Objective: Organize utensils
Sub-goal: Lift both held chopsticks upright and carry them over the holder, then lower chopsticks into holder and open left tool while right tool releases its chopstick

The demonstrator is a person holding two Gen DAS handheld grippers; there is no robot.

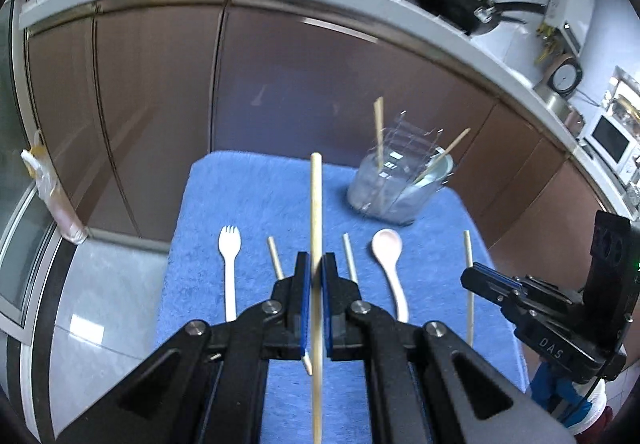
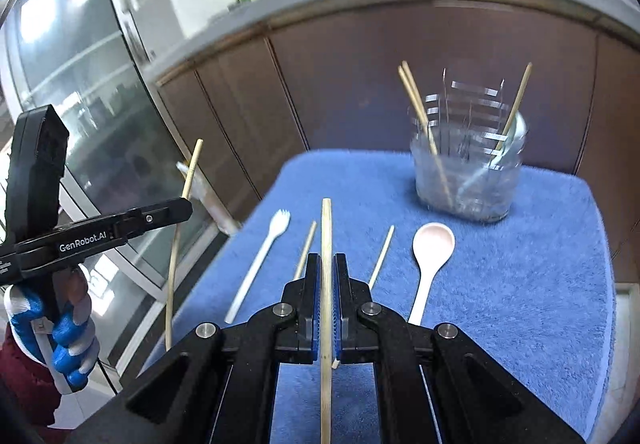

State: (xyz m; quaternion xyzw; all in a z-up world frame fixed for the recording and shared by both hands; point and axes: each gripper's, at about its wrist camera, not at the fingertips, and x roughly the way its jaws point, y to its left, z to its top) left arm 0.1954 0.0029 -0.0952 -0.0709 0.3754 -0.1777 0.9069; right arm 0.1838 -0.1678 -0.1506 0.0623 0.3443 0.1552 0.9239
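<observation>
My left gripper (image 1: 316, 264) is shut on a wooden chopstick (image 1: 316, 212) and holds it above the blue towel (image 1: 256, 196). My right gripper (image 2: 327, 264) is shut on another wooden chopstick (image 2: 326, 228) above the towel (image 2: 520, 264). A clear utensil holder (image 1: 394, 186) at the far right of the towel holds a few chopsticks; it also shows in the right wrist view (image 2: 470, 172). On the towel lie a white spork (image 1: 229, 256), a pink spoon (image 1: 390, 260) and loose chopsticks (image 1: 468, 276). The spork (image 2: 260, 264) and spoon (image 2: 430, 256) show in the right wrist view.
Brown cabinet doors (image 1: 160, 104) under a grey counter stand behind the towel. A black pan (image 1: 452, 0) and bottles sit on the counter. A microwave (image 1: 610, 142) is at far right. The left gripper (image 2: 120, 224) shows at the left of the right wrist view.
</observation>
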